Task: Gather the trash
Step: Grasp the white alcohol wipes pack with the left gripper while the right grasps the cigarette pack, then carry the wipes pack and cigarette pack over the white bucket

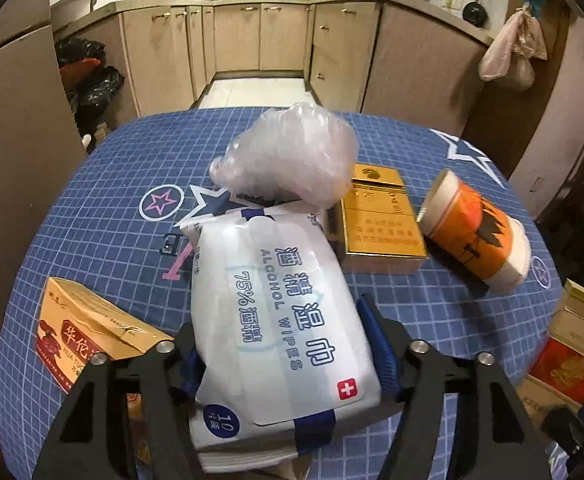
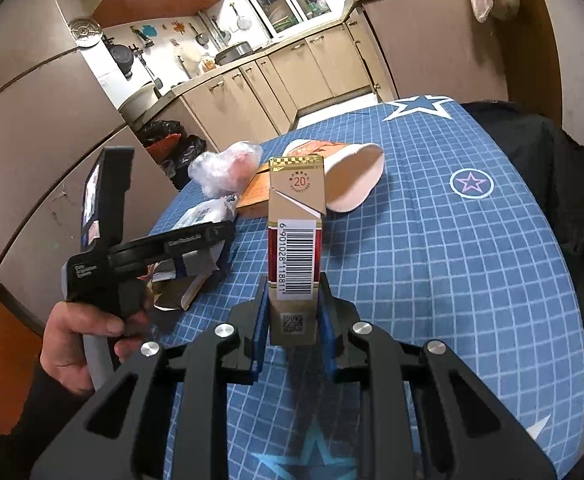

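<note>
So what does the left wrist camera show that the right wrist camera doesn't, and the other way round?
Only the left wrist view shows the left gripper around the alcohol wipes pack and the torn orange box. Only the right wrist view shows the right gripper shut on the barcoded cigarette pack and the hand. Both show the paper cup, the crumpled plastic bag and the gold box.

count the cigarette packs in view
2: a gold pack lying flat on the table beside the paper cup, and a red-and-gold pack gripped upright in the right gripper's jaws.
</note>
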`<state>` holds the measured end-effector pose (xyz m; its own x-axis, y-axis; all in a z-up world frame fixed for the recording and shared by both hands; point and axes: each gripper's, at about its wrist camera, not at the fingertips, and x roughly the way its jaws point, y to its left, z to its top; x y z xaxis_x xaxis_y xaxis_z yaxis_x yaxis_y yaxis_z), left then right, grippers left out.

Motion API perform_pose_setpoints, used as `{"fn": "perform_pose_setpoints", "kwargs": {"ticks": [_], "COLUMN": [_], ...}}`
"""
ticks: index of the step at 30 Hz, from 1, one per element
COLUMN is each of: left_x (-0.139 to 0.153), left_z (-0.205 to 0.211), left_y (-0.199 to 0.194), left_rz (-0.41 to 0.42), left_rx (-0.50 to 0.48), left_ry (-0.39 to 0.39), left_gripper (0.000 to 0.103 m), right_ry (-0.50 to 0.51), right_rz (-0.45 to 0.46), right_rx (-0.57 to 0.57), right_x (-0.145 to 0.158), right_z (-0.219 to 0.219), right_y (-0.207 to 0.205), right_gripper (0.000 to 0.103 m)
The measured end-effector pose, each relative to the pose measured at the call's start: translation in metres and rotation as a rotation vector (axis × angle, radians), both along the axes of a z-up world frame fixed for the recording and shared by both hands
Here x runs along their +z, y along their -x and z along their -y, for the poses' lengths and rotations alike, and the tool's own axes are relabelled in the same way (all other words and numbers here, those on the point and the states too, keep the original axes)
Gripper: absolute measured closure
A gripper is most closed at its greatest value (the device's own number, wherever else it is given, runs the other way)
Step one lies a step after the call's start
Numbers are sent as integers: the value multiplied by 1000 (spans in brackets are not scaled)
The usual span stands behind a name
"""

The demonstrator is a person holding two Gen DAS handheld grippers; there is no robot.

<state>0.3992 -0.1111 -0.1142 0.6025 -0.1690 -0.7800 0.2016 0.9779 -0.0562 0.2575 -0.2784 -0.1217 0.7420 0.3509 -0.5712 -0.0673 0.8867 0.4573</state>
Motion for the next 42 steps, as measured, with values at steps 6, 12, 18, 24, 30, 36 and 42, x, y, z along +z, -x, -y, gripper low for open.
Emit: {"fn": "perform_pose_setpoints", "kwargs": {"ticks": [6, 12, 18, 24, 30, 36, 42], "left_x": [22, 30, 27, 18, 22, 53, 67], "left_z": [-19, -32, -42, -47, -54, -50, -43], "left_y": [38, 87, 127, 152, 165, 176, 185], "left_rz": [60, 96, 110, 132, 133, 236, 278], "left_rx": [-30, -88, -97, -95, -88, -81, -79], "left_ry": [64, 50, 38, -11, 14, 10, -16], "left_gripper": [40, 40, 40, 40, 40, 40, 40], "right_ry": [-14, -15, 1, 19, 32, 59, 95], "right_rz": [17, 16, -2, -20, 1, 50, 89], "right_rx": [11, 19, 23, 23, 19, 18, 5], "right_x": [9, 11, 6, 2, 13, 32, 44], "right_z": [2, -4, -9, -16, -23, -30, -28], "right_y": [14, 27, 40, 51, 64, 78, 90], "right_gripper": [82, 82, 82, 82, 82, 82, 82]}}
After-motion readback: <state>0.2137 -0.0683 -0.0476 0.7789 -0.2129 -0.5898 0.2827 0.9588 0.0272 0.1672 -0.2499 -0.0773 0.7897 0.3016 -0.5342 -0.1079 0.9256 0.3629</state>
